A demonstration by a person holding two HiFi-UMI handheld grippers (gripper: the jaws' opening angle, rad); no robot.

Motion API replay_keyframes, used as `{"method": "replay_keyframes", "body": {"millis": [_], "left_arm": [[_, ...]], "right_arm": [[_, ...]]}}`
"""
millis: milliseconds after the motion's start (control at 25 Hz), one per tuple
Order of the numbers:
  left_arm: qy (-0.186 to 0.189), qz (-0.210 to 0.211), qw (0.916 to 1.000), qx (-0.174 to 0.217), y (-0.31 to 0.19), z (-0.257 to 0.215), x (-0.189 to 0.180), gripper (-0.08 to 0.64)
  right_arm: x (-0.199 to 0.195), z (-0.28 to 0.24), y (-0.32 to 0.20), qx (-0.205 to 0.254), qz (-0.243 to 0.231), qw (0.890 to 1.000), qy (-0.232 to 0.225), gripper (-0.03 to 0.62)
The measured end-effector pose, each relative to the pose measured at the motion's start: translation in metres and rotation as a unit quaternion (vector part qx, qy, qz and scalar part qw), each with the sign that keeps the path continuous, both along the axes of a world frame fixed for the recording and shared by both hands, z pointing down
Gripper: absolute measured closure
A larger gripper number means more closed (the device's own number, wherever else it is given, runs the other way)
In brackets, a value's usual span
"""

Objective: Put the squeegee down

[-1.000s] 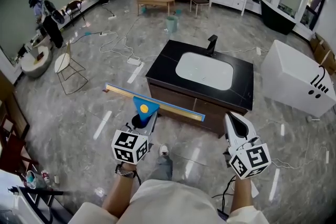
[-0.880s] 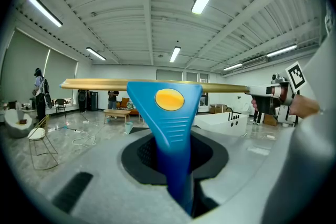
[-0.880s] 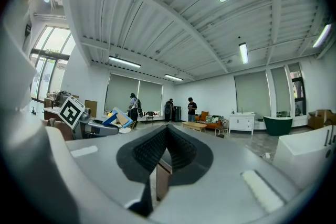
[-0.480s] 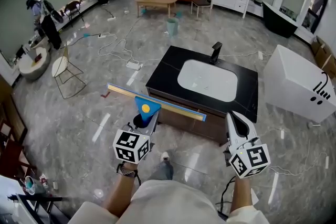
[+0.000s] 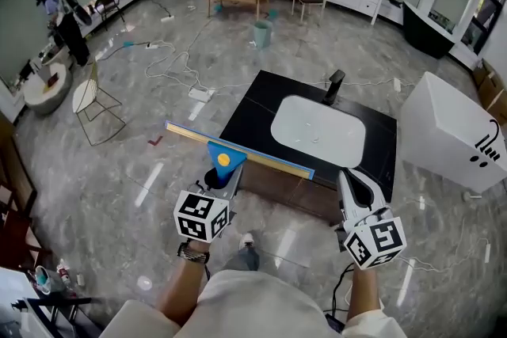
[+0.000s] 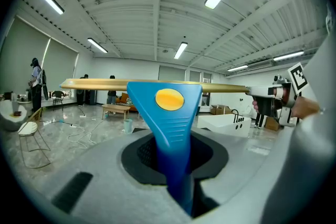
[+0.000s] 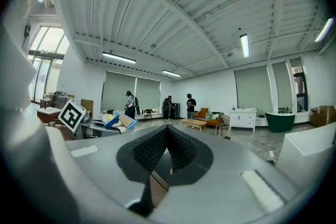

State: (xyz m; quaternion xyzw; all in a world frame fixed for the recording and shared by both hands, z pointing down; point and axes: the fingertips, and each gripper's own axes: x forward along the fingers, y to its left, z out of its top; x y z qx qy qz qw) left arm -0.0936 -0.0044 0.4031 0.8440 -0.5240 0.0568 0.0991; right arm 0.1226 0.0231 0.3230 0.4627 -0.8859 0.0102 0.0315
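Observation:
The squeegee [image 5: 234, 154] has a blue handle and a long gold bar with a blue edge. My left gripper [image 5: 219, 181] is shut on the handle and holds the bar crosswise in the air, just short of the black vanity [image 5: 252, 100]. In the left gripper view the blue handle [image 6: 167, 107] rises from between the pads, with the bar level above it. My right gripper [image 5: 356, 187] hangs over the vanity's near right corner, shut with nothing in it. Its black pads [image 7: 181, 148] meet at the tip.
The vanity holds a white basin [image 5: 318, 131] and a black faucet [image 5: 336, 83]. A white tub [image 5: 447, 131] stands to the right. Cables [image 5: 178, 59] trail over the floor, with a wire chair [image 5: 91, 99] at the left. Three people stand further back.
The person has stepped forward and both grippers have moved along, closer to the vanity. The squeegee stays in the left gripper's hold, and the right gripper stays shut.

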Motion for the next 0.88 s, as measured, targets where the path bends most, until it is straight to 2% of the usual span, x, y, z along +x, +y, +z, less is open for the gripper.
{"method": "replay_keyframes", "body": {"millis": [280, 880], "left_arm": [[0.009, 0.01, 0.9998, -0.013, -0.051, 0.008, -0.002, 0.486], [-0.003, 0.032, 0.9989, -0.033, -0.128, 0.026, -0.02, 0.486]], "right_arm": [[-0.003, 0.005, -0.048, -0.012, 0.006, 1.0, -0.008, 0.586], [-0.029, 0.023, -0.121, -0.031, 0.011, 0.999, -0.015, 0.586]]}}
